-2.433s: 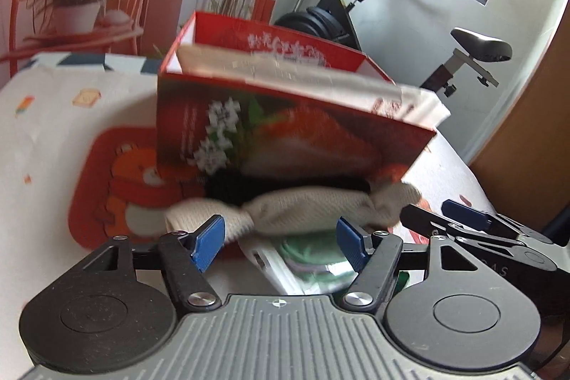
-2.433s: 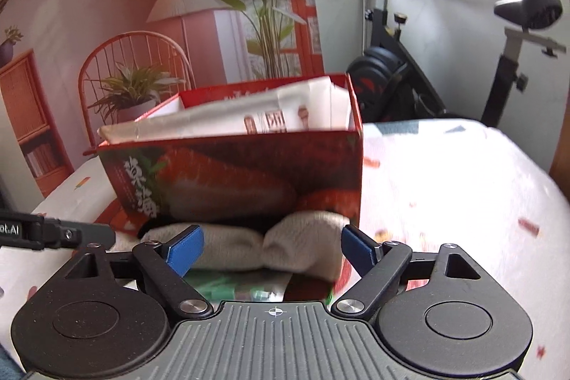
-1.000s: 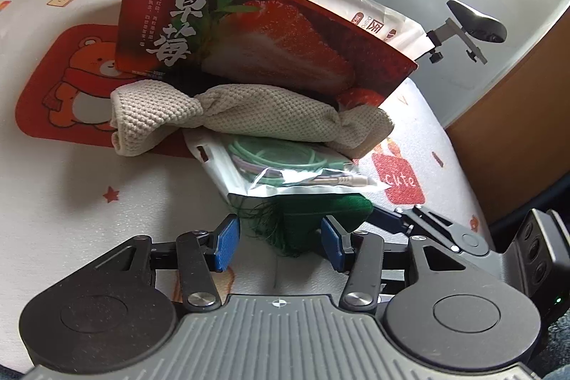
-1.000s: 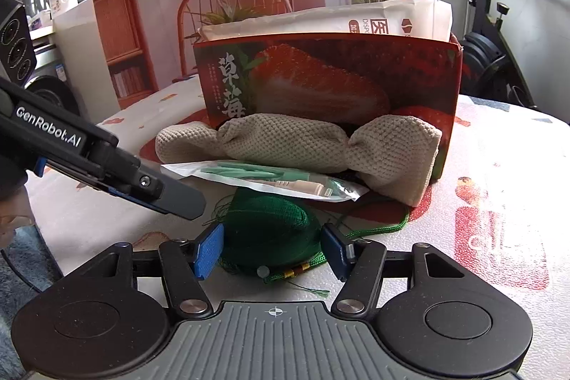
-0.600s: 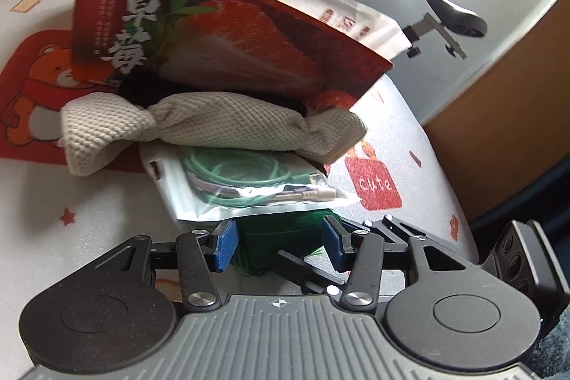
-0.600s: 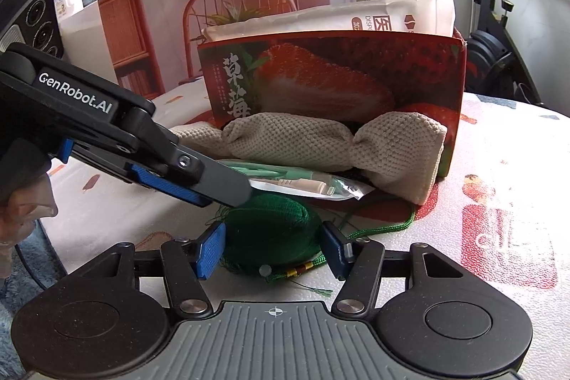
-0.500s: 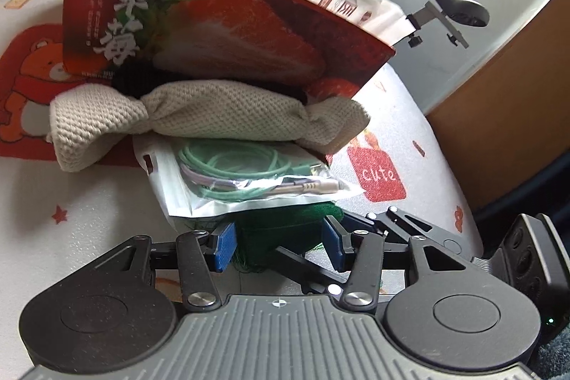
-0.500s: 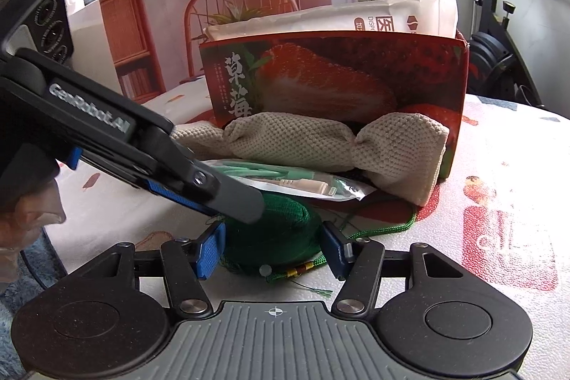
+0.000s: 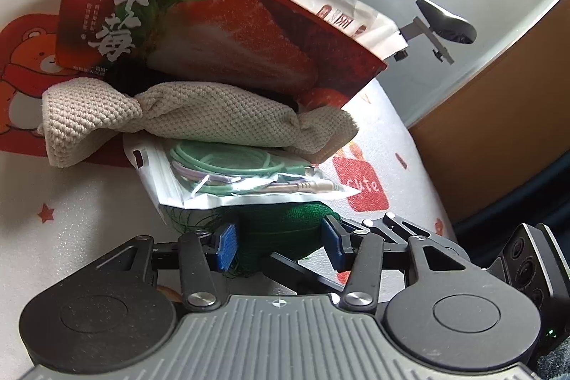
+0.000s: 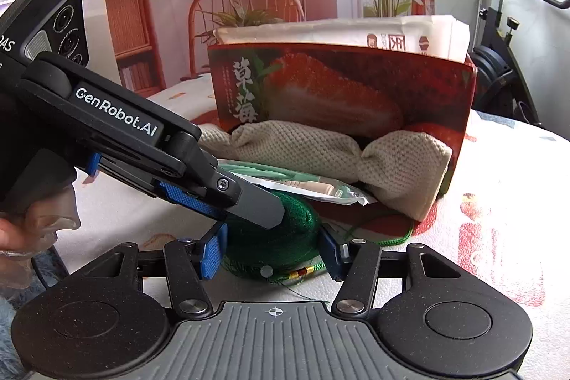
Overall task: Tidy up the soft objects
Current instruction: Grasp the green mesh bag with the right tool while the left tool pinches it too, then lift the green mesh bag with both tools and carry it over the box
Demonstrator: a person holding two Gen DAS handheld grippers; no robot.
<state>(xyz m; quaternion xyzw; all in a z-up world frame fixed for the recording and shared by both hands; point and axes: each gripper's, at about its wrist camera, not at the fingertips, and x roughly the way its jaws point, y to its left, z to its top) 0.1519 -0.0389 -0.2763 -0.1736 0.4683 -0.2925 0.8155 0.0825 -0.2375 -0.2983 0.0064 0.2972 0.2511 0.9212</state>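
A green knitted pouch with a green cord lies on the table in front of a red strawberry box. My right gripper has its jaws around the pouch, pads touching its sides. My left gripper comes in from the left with its jaws around the same pouch; it also shows in the right wrist view. A beige knitted cloth roll leans against the box. A clear bag of green cable lies under the roll and partly over the pouch.
The table has a white printed cover with a red bear mat under the box. A white packet sticks out of the box top. An exercise bike stands behind the table at the right.
Both grippers dropped from the beige roll to the green pouch and narrowed around it. The left gripper has slid in further beside the right one.
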